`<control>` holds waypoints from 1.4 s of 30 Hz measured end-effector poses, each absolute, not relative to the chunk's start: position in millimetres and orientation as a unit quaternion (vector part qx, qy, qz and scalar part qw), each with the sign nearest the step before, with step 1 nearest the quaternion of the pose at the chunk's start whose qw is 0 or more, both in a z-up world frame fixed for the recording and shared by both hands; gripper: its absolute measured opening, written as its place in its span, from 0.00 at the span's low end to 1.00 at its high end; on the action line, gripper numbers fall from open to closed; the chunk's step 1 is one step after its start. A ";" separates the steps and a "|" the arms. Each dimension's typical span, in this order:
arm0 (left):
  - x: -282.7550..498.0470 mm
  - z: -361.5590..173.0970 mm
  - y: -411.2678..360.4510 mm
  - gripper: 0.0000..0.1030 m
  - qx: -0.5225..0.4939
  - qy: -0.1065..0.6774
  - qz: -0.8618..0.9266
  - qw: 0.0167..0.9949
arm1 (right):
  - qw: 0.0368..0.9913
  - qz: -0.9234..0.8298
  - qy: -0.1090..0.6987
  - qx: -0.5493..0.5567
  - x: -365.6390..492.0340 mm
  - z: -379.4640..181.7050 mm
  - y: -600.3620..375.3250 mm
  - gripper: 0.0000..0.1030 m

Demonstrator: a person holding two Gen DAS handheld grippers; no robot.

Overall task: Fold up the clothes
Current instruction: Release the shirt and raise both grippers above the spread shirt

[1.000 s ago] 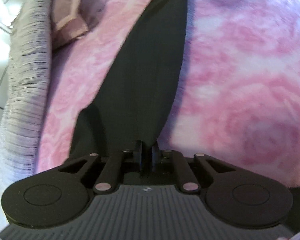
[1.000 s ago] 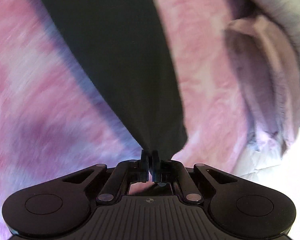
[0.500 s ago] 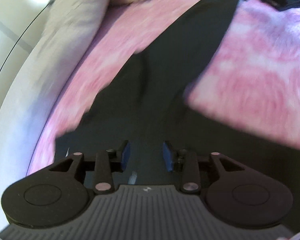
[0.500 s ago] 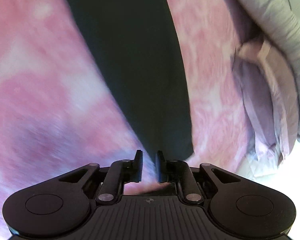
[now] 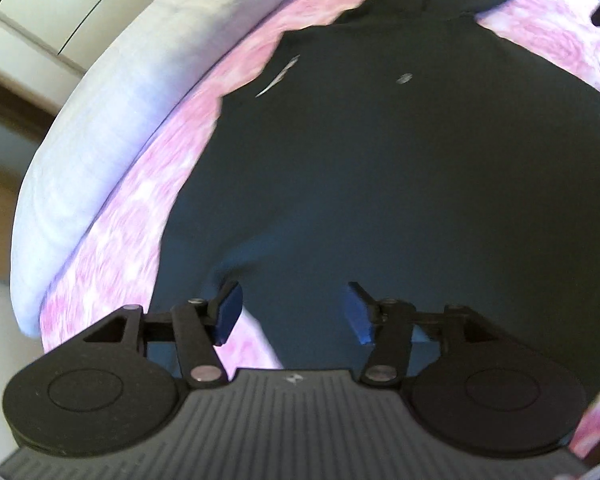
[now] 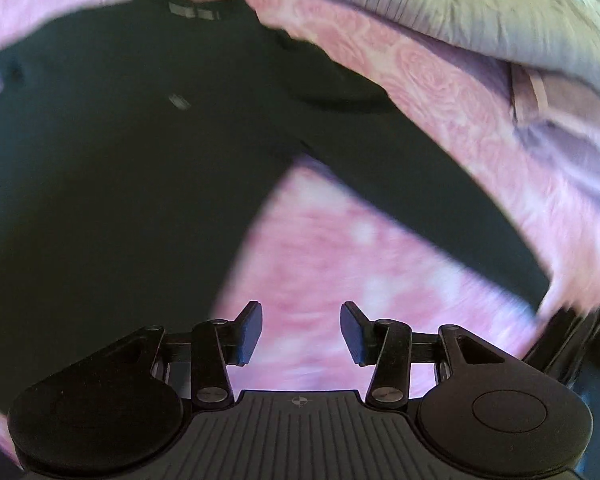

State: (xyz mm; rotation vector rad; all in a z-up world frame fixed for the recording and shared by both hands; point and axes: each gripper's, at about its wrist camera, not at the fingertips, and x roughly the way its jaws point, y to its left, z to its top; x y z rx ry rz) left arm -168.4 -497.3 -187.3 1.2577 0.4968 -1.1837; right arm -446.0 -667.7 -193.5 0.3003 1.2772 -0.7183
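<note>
Black shirt (image 5: pixel 400 184): lying spread flat on the pink rose-patterned bedspread (image 5: pixel 140 216), filling most of the left wrist view; a small pale mark is showing on its chest
Bedspread edge: a grey ribbed cover (image 5: pixel 112 112) is running along the left side of the pink fabric in the left wrist view, with pale cabinet doors (image 5: pixel 48 8) showing beyond it
Left gripper (image 5: pixel 292 312): pointing steeply down over the lower part of the shirt; its jaws are opening, the blue pads (image 5: pixel 230 312) are standing apart, and nothing is sitting between them, only cloth lying below
Shirt in the right wrist view (image 6: pixel 120 168): the body is taking up the left half, a grey neck label is showing at the top, and one long sleeve (image 6: pixel 420 192) is stretching out diagonally toward the lower right
Right gripper (image 6: pixel 300 332): hanging over bare pink bedspread (image 6: pixel 340 248) in the angle between the shirt's body and the sleeve; its jaws are opening, with nothing sitting between the pads (image 6: pixel 250 332)
Far right: a purple pillow (image 6: pixel 560 128) is lying at the bedspread's edge, beside the grey ribbed cover (image 6: pixel 460 4)
Sharpness: both views are blurring, so finer cloth detail is not showing
</note>
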 end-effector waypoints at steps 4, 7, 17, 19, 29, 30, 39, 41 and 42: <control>-119.7 -168.6 -458.4 0.53 0.504 0.229 -0.540 0.634 | 0.727 -0.375 0.545 0.185 -417.3 -163.1 -616.2 0.45; -80.8 -149.9 -434.7 0.53 0.466 0.248 -0.565 0.634 | 0.708 -0.422 0.516 0.235 -401.0 -145.8 -579.8 0.47; -5.9 -99.6 -358.0 0.61 0.415 0.266 -0.575 0.653 | 0.668 -0.484 0.395 0.403 -372.0 -85.2 -482.0 0.60; -1.2 -96.9 -345.3 0.61 0.408 0.280 -0.570 0.657 | 0.671 -0.485 0.396 0.397 -365.1 -77.6 -474.6 0.65; -6.9 -72.3 -303.1 0.61 0.436 0.271 -0.552 0.657 | 0.684 -0.501 0.358 0.391 -361.3 -85.1 -429.7 0.83; -6.7 -70.7 -300.6 0.61 0.438 0.266 -0.552 0.658 | 0.686 -0.504 0.354 0.389 -360.6 -87.7 -425.0 0.83; 16.7 -65.1 -299.6 0.61 0.421 0.248 -0.605 0.629 | 0.676 -0.547 0.336 0.362 -347.5 -66.0 -376.1 0.86; 24.3 -63.0 -301.3 0.61 0.419 0.228 -0.632 0.611 | 0.672 -0.561 0.323 0.359 -339.0 -61.9 -361.7 0.89; 29.9 -61.9 -300.3 0.61 0.421 0.214 -0.645 0.600 | 0.669 -0.569 0.316 0.359 -334.1 -60.1 -354.1 0.90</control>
